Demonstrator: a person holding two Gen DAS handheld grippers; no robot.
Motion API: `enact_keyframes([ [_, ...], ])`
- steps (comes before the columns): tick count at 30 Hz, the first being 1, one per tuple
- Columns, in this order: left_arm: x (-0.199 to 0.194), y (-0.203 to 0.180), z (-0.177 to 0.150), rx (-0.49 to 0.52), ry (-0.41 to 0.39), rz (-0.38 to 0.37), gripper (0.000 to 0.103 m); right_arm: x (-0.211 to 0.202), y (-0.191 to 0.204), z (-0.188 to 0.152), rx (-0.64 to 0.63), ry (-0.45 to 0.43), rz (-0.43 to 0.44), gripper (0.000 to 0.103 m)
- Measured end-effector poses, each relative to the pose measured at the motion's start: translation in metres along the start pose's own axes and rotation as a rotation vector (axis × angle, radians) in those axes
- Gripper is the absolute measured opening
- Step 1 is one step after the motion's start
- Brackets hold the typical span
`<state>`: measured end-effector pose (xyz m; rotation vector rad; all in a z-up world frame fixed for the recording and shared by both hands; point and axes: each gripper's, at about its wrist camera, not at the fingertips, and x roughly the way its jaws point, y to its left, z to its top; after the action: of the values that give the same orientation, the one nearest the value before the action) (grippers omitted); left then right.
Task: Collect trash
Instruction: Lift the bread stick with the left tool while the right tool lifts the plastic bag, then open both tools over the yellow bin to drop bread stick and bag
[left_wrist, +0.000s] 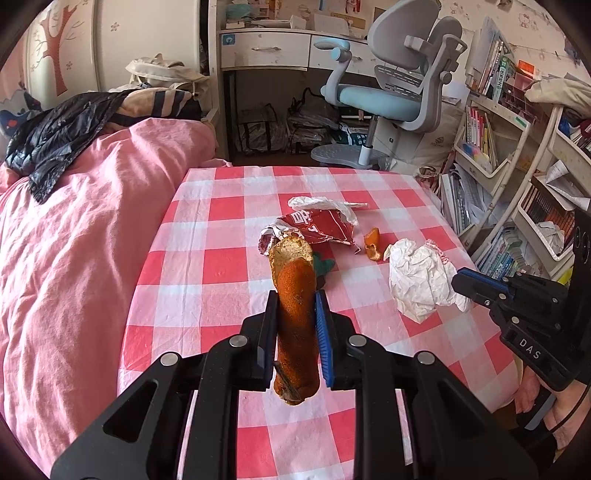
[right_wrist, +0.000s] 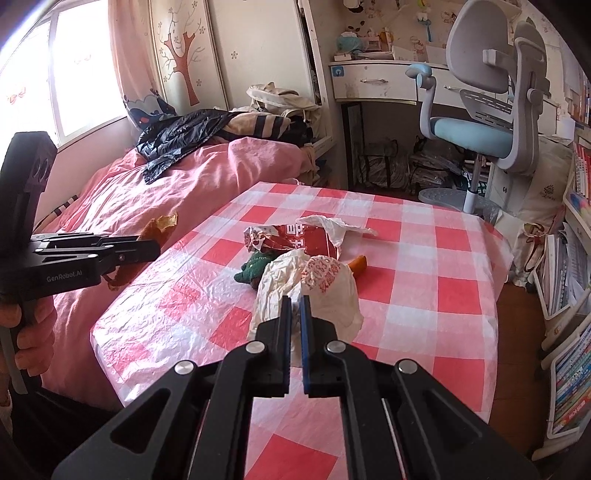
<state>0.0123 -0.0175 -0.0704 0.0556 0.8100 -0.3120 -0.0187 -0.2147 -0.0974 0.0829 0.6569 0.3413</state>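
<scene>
My left gripper (left_wrist: 296, 294) is shut on a long strip of orange peel (left_wrist: 291, 266), which stands up between the pads above the red-and-white checked table (left_wrist: 221, 266). In the right wrist view this gripper (right_wrist: 153, 247) hangs over the table's left edge with the peel (right_wrist: 162, 223). My right gripper (right_wrist: 294, 299) is shut on the near edge of a crumpled white plastic bag (right_wrist: 325, 291), which rests on the table; its tip (left_wrist: 460, 277) touches that bag (left_wrist: 421, 277). Behind lie a torn red wrapper (left_wrist: 321, 225), a small orange peel piece (left_wrist: 372, 243) and a green scrap (left_wrist: 325, 264).
A pink-covered bed (left_wrist: 74, 258) with a black jacket (left_wrist: 55, 140) runs along the table's left side. A grey and blue desk chair (left_wrist: 399, 92) and a white desk stand beyond the far edge. Crowded bookshelves (left_wrist: 517, 184) close in on the right.
</scene>
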Motion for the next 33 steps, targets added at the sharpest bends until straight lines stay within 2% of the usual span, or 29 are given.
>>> enact_keyframes([
  [12,0.001,-0.002,-0.001,0.004,0.003,-0.003,0.019,-0.01,-0.004,0.002,0.025,-0.035,0.001,0.005],
  [20,0.004,-0.026,-0.004,0.063,0.01,-0.083,0.019,-0.05,-0.015,0.0,0.067,-0.104,-0.02,0.005],
  [26,0.011,-0.073,-0.008,0.144,0.035,-0.167,0.019,-0.094,-0.048,-0.028,0.102,-0.115,-0.09,0.005],
  [33,0.023,-0.163,-0.014,0.268,0.071,-0.295,0.019,-0.134,-0.11,-0.096,0.203,-0.047,-0.234,0.005],
])
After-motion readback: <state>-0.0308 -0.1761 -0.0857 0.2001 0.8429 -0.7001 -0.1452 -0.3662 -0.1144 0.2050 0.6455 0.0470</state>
